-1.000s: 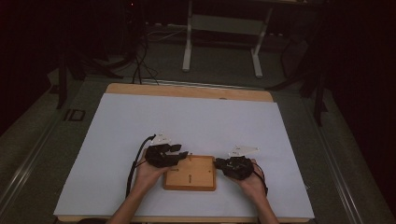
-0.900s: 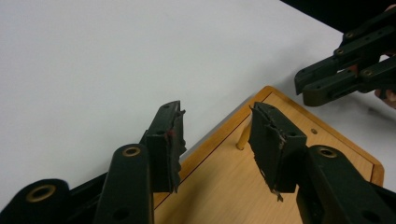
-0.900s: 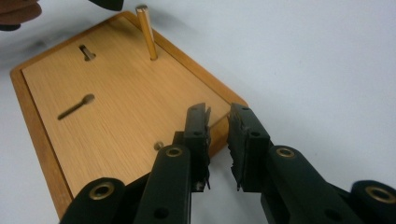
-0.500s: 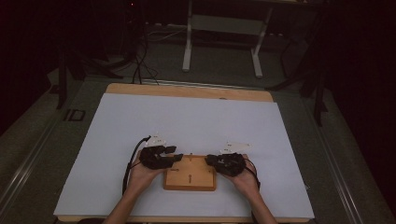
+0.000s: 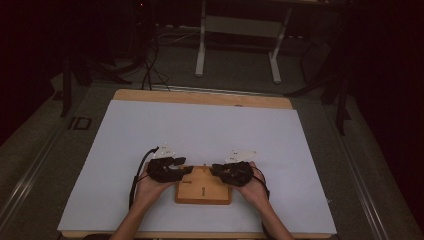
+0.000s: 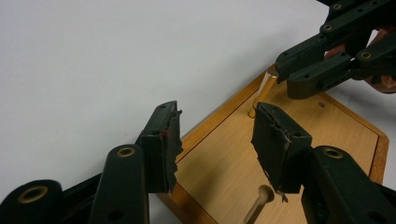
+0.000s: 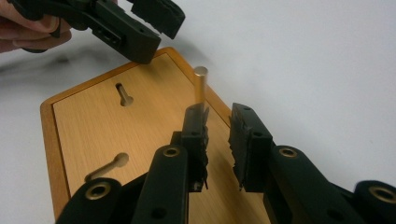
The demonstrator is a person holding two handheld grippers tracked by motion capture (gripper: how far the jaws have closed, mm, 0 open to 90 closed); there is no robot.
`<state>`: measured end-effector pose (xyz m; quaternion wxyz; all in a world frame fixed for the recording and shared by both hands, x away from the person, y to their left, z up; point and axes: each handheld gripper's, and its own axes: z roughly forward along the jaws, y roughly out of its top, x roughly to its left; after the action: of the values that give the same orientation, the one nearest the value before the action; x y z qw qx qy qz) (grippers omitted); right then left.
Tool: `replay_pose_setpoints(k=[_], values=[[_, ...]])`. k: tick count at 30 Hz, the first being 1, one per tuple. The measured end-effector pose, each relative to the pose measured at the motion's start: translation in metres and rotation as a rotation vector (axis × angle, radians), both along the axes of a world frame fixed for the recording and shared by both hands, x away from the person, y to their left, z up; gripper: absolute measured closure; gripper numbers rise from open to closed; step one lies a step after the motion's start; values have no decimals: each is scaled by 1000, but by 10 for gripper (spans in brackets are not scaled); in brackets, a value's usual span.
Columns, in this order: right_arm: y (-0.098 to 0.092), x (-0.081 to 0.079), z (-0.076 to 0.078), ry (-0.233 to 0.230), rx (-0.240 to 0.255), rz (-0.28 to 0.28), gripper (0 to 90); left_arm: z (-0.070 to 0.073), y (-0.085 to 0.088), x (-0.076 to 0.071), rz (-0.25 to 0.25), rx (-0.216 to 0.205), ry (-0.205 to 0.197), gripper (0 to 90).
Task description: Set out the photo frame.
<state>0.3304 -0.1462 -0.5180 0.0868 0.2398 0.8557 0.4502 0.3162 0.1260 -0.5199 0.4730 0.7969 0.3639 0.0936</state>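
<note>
**Both grippers open over the wooden peg board**

Nearest the front edge of the white surface [image 5: 210, 130], two forearms come in from below, each hand carrying a black gripper. Between the hands lies a wooden board [image 5: 203, 191], flat on the surface, close to the front edge and about midway across.

Left gripper [image 5: 181, 170]: at the board's left far corner, pointing inward. In the left gripper view its jaws stand apart over the board's edge with nothing between the pads [image 6: 167, 142]; open. A horizontal peg [image 6: 259, 202] lies in a slot of the board below the jaws.

Right gripper [image 5: 216, 170]: at the board's right far corner, pointing inward toward the left one; the two tips are near each other, not touching. In the right gripper view the jaws have just been opening and stand apart, nothing clamped. An upright brass-coloured peg [image 7: 200, 86] rises from the board near its far edge, just beyond the left-hand pad [image 7: 196, 128]; contact between pad and peg cannot be told. Two slots with lying pegs show on the board face.

Farther off: bare white surface, then a wooden table edge [image 5: 200, 97], then a dark floor with a grey stand [image 5: 237, 30] and cables.
</note>
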Motion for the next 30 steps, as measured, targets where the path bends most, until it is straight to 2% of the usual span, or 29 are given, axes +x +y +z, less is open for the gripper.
replay_pose_setpoints(k=[13, 18, 21, 30], values=[[18, 6, -2, 5, 15, 26, 729, 0, 4, -2, 4, 4, 7, 516], [24, 9, -4, 8, 23, 30, 765, 0, 8, -3, 15, 2, 4, 516], [28, 11, -5, 13, 21, 38, 822, 1, 9, -4, 16, 3, 1, 516], [28, 13, -6, 21, 30, 31, 828, 1, 9, -6, 14, 9, -2, 517]])
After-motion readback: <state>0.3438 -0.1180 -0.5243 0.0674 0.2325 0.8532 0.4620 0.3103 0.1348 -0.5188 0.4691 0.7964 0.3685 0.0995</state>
